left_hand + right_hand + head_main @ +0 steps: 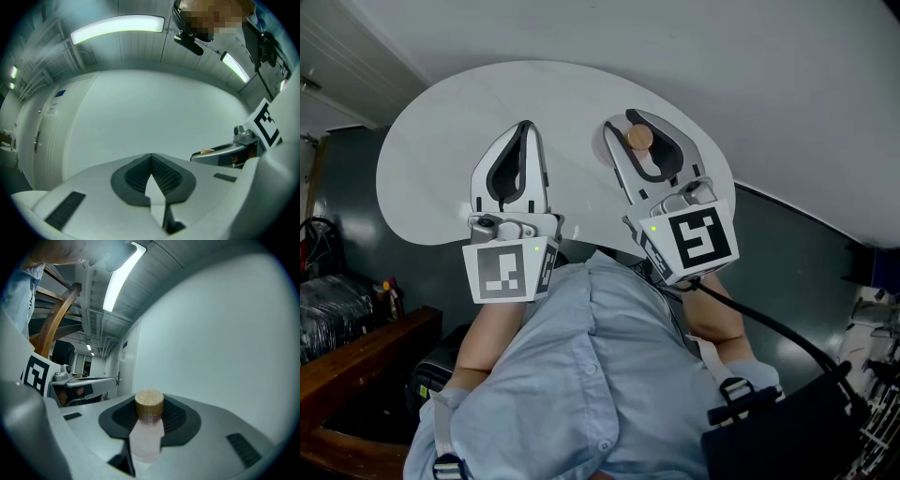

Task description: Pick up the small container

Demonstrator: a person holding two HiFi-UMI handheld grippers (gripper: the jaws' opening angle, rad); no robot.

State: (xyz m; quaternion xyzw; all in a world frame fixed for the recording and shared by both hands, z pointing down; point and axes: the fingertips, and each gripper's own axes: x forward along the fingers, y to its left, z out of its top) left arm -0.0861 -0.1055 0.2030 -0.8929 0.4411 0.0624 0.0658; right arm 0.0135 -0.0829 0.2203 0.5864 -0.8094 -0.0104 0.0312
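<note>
The small container point(639, 139) is a pale translucent bottle with a round wooden cap. My right gripper point(633, 122) is shut on it and holds it above the white round table point(431, 159). In the right gripper view the small container point(148, 432) stands upright between the dark pads point(180, 418), cap on top. To its left my left gripper point(525, 129) hangs over the table, shut, with nothing in it. Its pads point(166, 176) meet at the tip in the left gripper view, where the right gripper point(225, 152) shows at the right edge.
A white wall point(787, 84) runs behind the table. Dark floor point(356, 206) lies to the table's left, with wooden furniture point(356, 361) and a black wrapped bundle point(328, 314) at the lower left. The person's blue shirt point(581, 375) fills the bottom.
</note>
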